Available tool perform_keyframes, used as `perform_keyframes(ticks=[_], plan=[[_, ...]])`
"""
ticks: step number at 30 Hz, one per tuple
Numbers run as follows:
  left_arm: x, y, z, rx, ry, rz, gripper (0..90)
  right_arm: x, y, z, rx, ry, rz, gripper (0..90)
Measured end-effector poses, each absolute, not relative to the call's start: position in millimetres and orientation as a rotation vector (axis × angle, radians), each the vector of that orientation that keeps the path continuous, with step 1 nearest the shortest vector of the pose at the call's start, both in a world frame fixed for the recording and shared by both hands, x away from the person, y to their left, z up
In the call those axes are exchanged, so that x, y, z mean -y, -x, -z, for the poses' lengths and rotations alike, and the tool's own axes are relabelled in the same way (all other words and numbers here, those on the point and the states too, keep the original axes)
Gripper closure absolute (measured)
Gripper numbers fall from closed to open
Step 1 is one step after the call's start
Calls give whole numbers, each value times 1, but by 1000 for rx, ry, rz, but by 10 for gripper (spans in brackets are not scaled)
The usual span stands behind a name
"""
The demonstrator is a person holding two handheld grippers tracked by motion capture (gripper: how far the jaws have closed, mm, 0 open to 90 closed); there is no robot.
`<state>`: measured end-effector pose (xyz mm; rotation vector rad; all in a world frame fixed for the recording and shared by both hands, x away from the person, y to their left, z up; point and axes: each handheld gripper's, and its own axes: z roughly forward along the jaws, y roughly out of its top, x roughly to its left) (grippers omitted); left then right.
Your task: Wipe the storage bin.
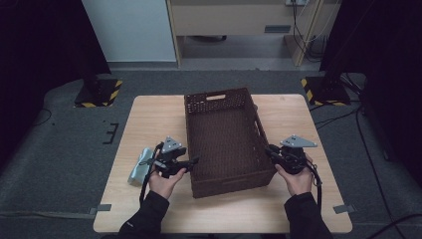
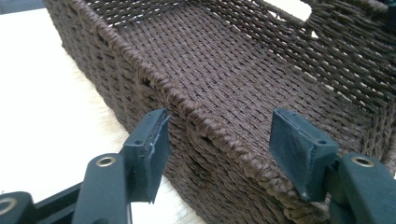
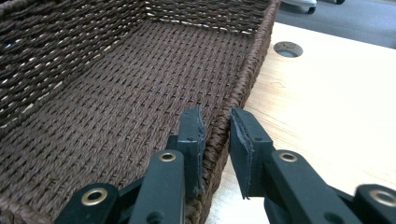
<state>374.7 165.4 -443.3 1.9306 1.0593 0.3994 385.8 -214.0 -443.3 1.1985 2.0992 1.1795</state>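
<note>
High view, left to right. At the lower left of the wooden table (image 1: 149,119) lies a pale grey-green pouch (image 1: 140,166), soft and oblong, just left of the left gripper (image 1: 195,160).

Left gripper: jaws stand wide and straddle the left long wall of the basket (image 1: 226,144). In the left gripper view one pad is outside the wall and one inside, with gaps on both sides, so nothing is clamped.

Basket: dark brown woven cord, rectangular, with a braided rim and a slot handle in the far end wall. It sits in the middle of the frame, its long axis running away from the person. Inside there is bare weave.

Right gripper (image 1: 269,149): jaws narrow, closed on the right long wall's rim near the lower right corner, one pad inside, one outside.
</note>
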Motion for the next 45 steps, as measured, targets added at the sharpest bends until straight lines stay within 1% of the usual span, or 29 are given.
perform_keyframes(ticks=[2,5,7,9,13,14,17,19,20,23,24,26,28,30,33,35,39,41,42,45], plan=[[-163,-373,444,-1057,-1938,-412,418,214,-386,443,-2090,-1201,-1171,725],[-163,-371,443,-1069,-1930,-405,435,214,-382,440,-2079,-1202,-1163,664],[-163,-370,443,-1071,-1927,-403,452,217,-377,436,-2067,-1208,-1173,658],[-162,-367,443,-1073,-1921,-412,454,218,-373,436,-2066,-1217,-1161,660],[-161,-365,443,-1073,-1923,-412,448,218,-373,440,-2081,-1215,-1150,696],[-162,-366,441,-1069,-1927,-404,445,216,-374,442,-2095,-1214,-1154,749],[-163,-369,440,-1059,-1925,-386,438,215,-377,441,-2095,-1213,-1133,760],[-162,-370,440,-1056,-1919,-391,413,215,-379,441,-2093,-1208,-1129,764],[-160,-371,438,-1050,-1920,-415,416,217,-384,442,-2077,-1219,-1130,775],[-161,-372,435,-1048,-1908,-433,412,219,-387,443,-2066,-1223,-1121,782],[-162,-374,435,-1059,-1903,-430,412,220,-389,443,-2052,-1232,-1116,779],[-162,-376,438,-1059,-1903,-416,410,221,-389,443,-2044,-1231,-1099,717],[-161,-376,440,-1056,-1901,-414,421,222,-386,441,-2036,-1242,-1102,695],[-159,-374,439,-1051,-1903,-433,438,225,-379,438,-2022,-1246,-1116,704],[-160,-374,437,-1049,-1907,-433,434,228,-374,440,-2031,-1248,-1138,761],[-163,-374,436,-1048,-1900,-427,426,228,-378,442,-2042,-1263,-1154,784],[-167,-374,432,-1040,-1888,-418,417,226,-387,443,-2032,-1257,-1095,796],[-168,-374,431,-1037,-1883,-409,415,227,-389,443,-2025,-1256,-1088,793],[-170,-373,429,-1045,-1887,-440,418,230,-392,444,-2011,-1272,-1087,769],[-177,-373,427,-1060,-1870,-447,417,232,-388,440,-1995,-1267,-1083,725]])
